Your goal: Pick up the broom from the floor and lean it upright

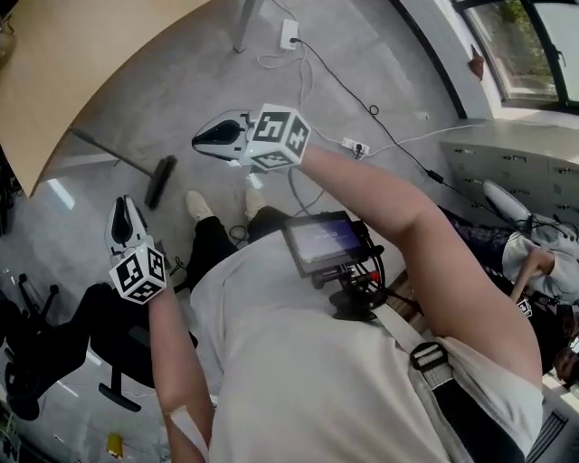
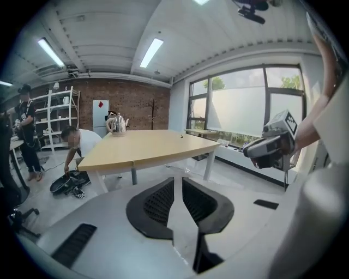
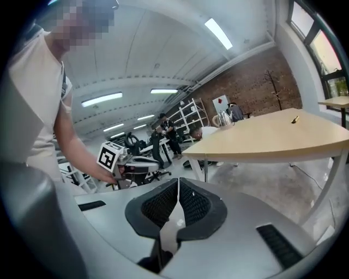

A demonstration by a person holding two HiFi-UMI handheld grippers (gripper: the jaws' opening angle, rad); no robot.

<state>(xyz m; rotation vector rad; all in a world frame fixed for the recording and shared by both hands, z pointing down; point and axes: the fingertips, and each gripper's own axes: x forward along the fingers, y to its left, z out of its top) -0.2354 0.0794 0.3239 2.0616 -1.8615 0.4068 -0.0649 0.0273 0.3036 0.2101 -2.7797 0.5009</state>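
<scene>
Closest to the camera and short of the worktop (image 1: 81,63), the left tool (image 1: 124,210) is hovering above the grey floor (image 1: 181,81). Its jaws are standing a slim gap apart, with nothing between them. Beside it, the right tool (image 1: 206,136) is pointing toward the worktop with its jaws pressing together on nothing.

Neither tool is touching the broom (image 1: 159,183). It is lying flat on the floor just off the worktop's curved edge. Its dark brush head is sitting near the person's shoes (image 1: 197,205), and its handle is reaching toward that edge.

A white cable (image 1: 298,63) is trailing over the floor just beside the worktop's leg (image 1: 242,23).

On the worktop's far end a shiny kettle (image 2: 117,124) is standing upright. At the worktop's far side a person (image 2: 76,147) is bending over a dark bag (image 2: 70,184) on the floor. Well past the worktop, white shelves (image 2: 54,117) are standing against a brick wall (image 2: 136,106).
</scene>
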